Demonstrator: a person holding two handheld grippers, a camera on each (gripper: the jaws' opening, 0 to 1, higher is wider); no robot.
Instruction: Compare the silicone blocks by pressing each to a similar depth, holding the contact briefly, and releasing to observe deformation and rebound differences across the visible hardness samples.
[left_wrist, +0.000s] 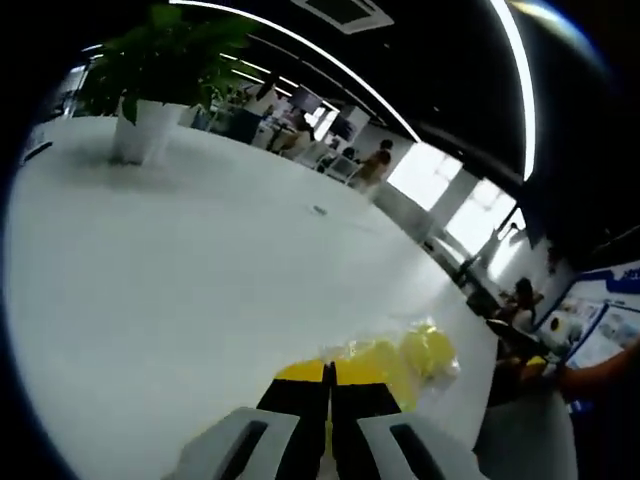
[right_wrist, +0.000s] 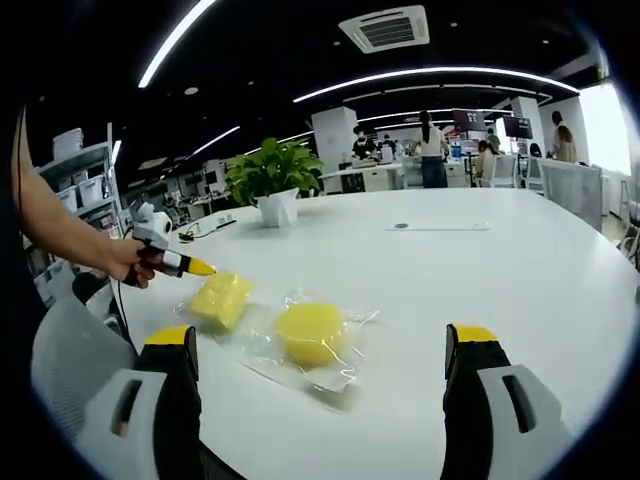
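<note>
Silicone blocks (right_wrist: 262, 317) lie side by side.

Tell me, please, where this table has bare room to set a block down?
The white table is bare from the round yellow block across to the far edge, and behind toward the potted plant. Crowded: the near-left edge, around both bagged blocks and the left hand-held gripper.

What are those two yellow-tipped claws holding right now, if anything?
Nothing. The left gripper is shut on empty air near the square yellow block. The right gripper is open, with the round yellow block lying untouched ahead.
</note>
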